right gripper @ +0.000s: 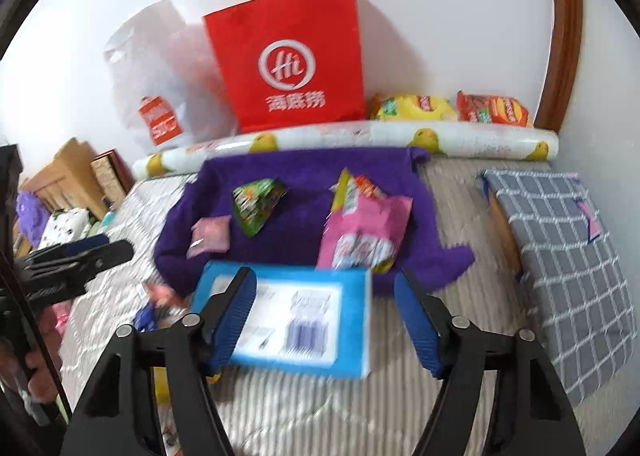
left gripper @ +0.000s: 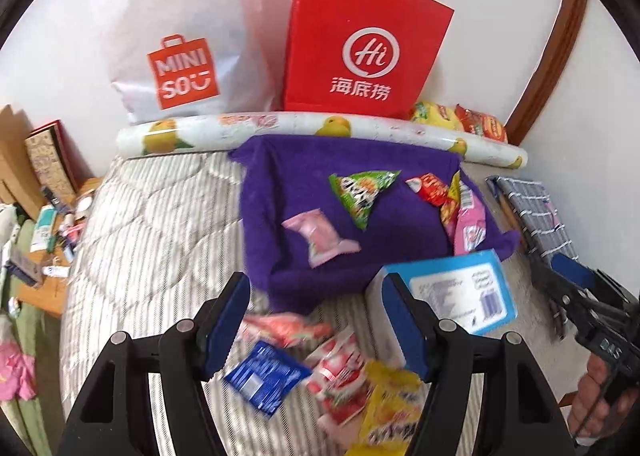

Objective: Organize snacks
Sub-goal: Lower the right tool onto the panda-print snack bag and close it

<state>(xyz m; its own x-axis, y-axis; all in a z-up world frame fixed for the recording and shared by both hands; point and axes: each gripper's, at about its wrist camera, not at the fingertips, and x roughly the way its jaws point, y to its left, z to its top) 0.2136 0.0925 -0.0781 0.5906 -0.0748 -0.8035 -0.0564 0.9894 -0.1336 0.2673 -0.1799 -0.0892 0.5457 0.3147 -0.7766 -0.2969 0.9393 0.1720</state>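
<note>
A purple towel lies on the striped mattress with a green triangular packet, a small pink packet, a red packet and a large pink bag on it. A blue box lies at the towel's near edge. My left gripper is open above loose packets: blue, red-white, yellow. My right gripper is open over the blue box; it also shows in the left wrist view.
A red paper bag and a white Miniso bag stand against the wall behind a lemon-print roll. Chip bags lie beside them. A checkered box sits right. A cluttered desk is left.
</note>
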